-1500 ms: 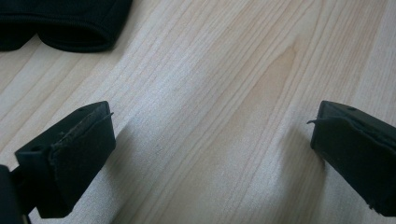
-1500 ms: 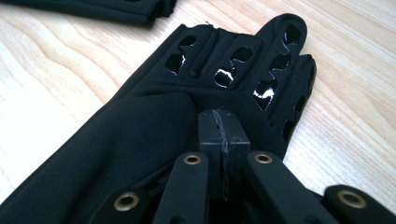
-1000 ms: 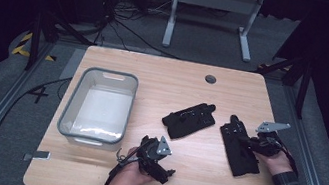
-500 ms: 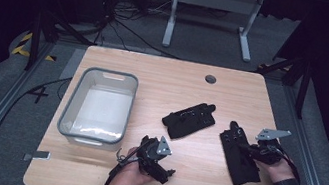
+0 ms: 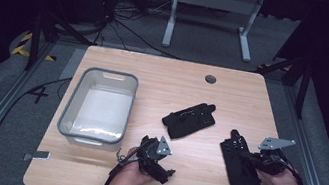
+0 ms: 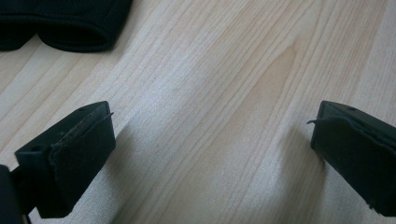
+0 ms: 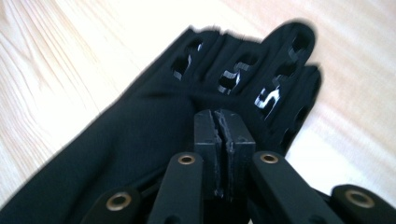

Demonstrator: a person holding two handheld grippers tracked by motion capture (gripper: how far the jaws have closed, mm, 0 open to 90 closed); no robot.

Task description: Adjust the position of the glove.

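Since a second ago the right hand-held gripper (image 5: 254, 158) has drawn slightly nearer along the black fabric glove (image 5: 240, 163) at the right near part of the light wooden desk (image 5: 232, 99); its jaws are pressed together over the glove's back. A second black glove (image 5: 188, 120) lies mid-desk, well apart. At the left, a clear grey-rimmed plastic bin (image 5: 98, 106) stands near the desk's left edge. Bare wood stretches across the far half. Low over the near edge, the left hand-held gripper (image 5: 157, 161) has its jaws spread wide on nothing. White markings on the glove's fingers are unreadable.
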